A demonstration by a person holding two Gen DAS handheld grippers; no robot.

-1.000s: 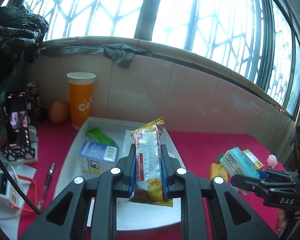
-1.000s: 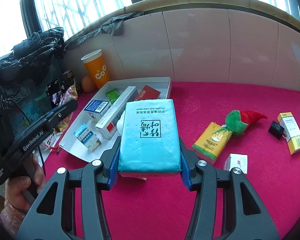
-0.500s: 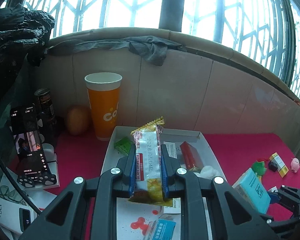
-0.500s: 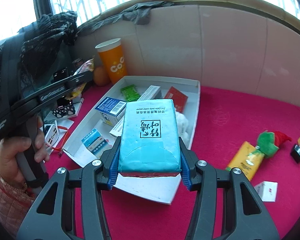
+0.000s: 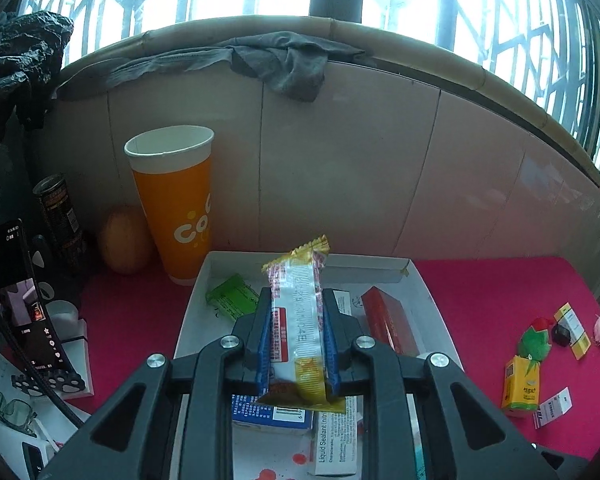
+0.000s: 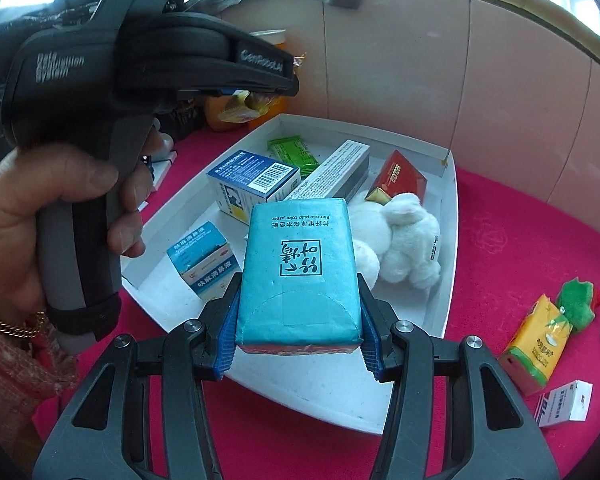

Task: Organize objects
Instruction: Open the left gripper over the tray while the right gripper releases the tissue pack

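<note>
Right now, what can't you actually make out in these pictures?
- Left wrist view: the snack packet and left gripper hide most of the white tray.
- Right wrist view: the teal tissue pack covers the tray floor behind it.
- Right wrist view: the left gripper's body hides most of the orange cup.

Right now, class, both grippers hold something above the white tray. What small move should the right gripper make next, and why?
Probably lower the right gripper a little and release the blue tissue pack onto the bare near part of the white tray. The pack is clamped just above that open patch, while boxes and the white plush toy fill the tray beyond it.
</note>
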